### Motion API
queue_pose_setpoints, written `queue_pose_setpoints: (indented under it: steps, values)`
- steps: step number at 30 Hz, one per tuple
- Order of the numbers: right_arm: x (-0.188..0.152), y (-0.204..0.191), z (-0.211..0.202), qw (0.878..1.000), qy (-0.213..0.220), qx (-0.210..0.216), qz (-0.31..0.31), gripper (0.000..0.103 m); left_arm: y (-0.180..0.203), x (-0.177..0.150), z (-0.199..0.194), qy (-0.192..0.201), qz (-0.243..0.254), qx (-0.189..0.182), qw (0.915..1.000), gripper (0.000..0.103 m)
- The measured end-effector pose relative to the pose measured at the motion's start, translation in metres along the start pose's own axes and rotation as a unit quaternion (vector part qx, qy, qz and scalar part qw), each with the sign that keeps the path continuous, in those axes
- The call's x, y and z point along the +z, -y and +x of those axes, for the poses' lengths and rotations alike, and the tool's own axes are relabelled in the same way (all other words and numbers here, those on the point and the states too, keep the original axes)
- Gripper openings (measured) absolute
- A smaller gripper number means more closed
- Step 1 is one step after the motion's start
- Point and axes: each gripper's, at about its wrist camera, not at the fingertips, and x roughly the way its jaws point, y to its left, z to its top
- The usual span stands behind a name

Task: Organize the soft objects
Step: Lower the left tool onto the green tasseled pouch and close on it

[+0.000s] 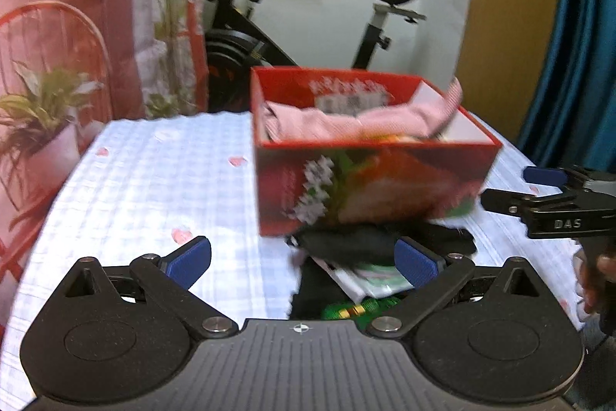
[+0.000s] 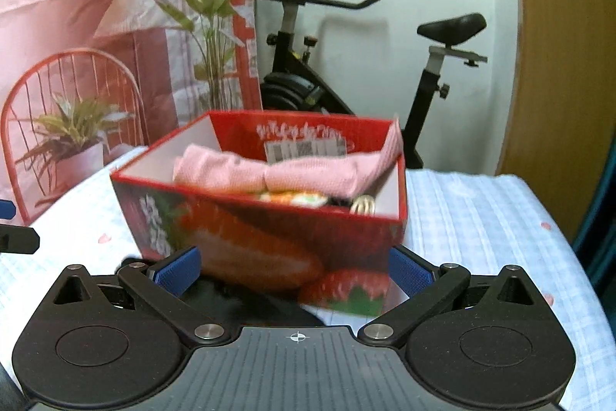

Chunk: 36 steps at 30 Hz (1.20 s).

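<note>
**Hovering at the red box, both jaws apart**

Looking along the left gripper (image 1: 304, 262): jaws spread wide, nothing between the blue pads (image 1: 190, 260). Just ahead of the jaws, slightly right of centre, a red printed cardboard box with flower and fruit pictures (image 1: 369, 180), open-topped, tilted, blurred. Inside it, a pink ribbed cloth (image 1: 346, 124) draped up over the far right corner. Directly between and beyond the fingertips, a crumpled black fabric piece (image 1: 358, 241) tucked under the box's near edge, lying over a white-and-green packet (image 1: 369, 282). Underneath all, a pale blue checked tablecloth with pink hearts (image 1: 154, 187). Far right of the jaws, the right gripper (image 1: 504, 189), fingers apart. Behind, a black exercise bike (image 1: 269, 37).

Looking along the right gripper (image 2: 294, 272): jaws equally wide, the same box (image 2: 269, 237) straight ahead with its near bottom corner reaching between the pads; contact not discernible. Pink cloth (image 2: 269, 172) heaped inside; small items beneath it too blurred to name. Black fabric (image 2: 246, 303) low between the fingers. Left gripper tip (image 2: 15, 237) at the left edge.
</note>
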Motion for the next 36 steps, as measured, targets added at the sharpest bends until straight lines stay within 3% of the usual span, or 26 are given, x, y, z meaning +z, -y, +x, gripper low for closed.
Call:
queue_pose_setpoints:
  steps: [5,10,19,23,26,28,30,36]
  values:
    - [-0.026,-0.007,0.003,1.000,-0.020,0.019,-0.002,0.102,0.007,-0.025,0.012,-0.028,-0.009,-0.028,0.9992,0.090]
    - [-0.054,-0.016,0.003,0.998,-0.046,0.041,-0.001,0.092,0.008,-0.049,0.020,-0.052,-0.031,-0.055,0.9966,0.064]
    - [-0.084,-0.037,-0.010,0.995,-0.059,0.077,-0.008,0.076,-0.003,-0.053,0.045,-0.067,-0.100,-0.090,0.9887,0.064]
    - [-0.090,-0.039,-0.011,0.994,-0.068,0.085,-0.004,0.074,-0.002,-0.050,0.055,-0.076,-0.118,-0.111,0.9838,0.063]
    - [-0.094,-0.044,-0.010,0.992,-0.077,0.097,-0.014,0.071,0.007,-0.051,0.058,-0.085,-0.117,-0.137,0.9800,0.050]
    - [-0.095,-0.049,-0.009,0.991,-0.079,0.105,-0.023,0.068,0.017,-0.052,0.059,-0.087,-0.106,-0.147,0.9796,0.051]
    - [-0.096,-0.053,-0.009,0.990,-0.080,0.112,-0.031,0.065,0.026,-0.051,0.059,-0.085,-0.089,-0.135,0.9832,0.050]
    - [-0.099,-0.054,-0.009,0.989,-0.084,0.113,-0.038,0.060,0.030,-0.056,0.061,-0.084,-0.092,-0.131,0.9836,0.051]
